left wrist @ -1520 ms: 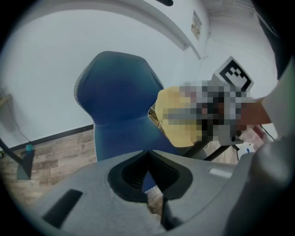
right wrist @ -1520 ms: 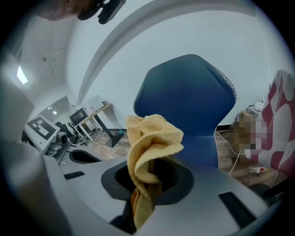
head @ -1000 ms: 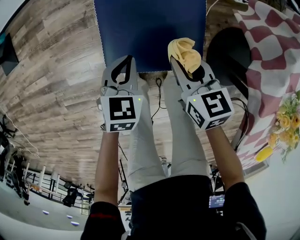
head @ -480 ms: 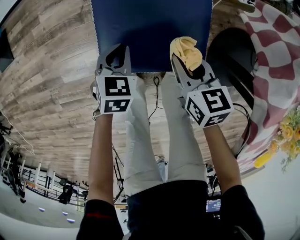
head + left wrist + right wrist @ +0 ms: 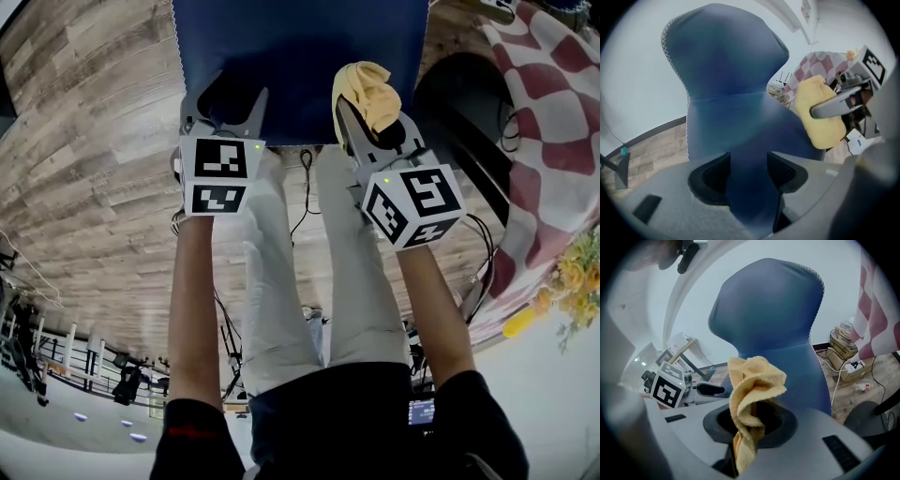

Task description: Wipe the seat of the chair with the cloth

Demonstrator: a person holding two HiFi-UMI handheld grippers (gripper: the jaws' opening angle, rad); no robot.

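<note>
The left tool [image 5: 225, 98] and the right tool [image 5: 373, 127] have both sunk toward the chair seat [image 5: 300, 56] since the earlier frames, and the left tool's jaws have just been opening.

The left tool [image 5: 749, 171] now stands wide with nothing gripped. Only the blue seat shows through its gap, with the backrest [image 5: 722, 56] rising beyond. The right tool [image 5: 750, 427] is clamped on the yellow cloth [image 5: 752, 390], which bunches up out of its jaws above the seat's near right part. Whether the cloth touches the seat cannot be told. The tools sit side by side, apart. The chair stands on a wooden floor [image 5: 94, 169], with a red-and-white checked drape [image 5: 553, 112] and yellow flowers [image 5: 577, 272] to the right.
</note>
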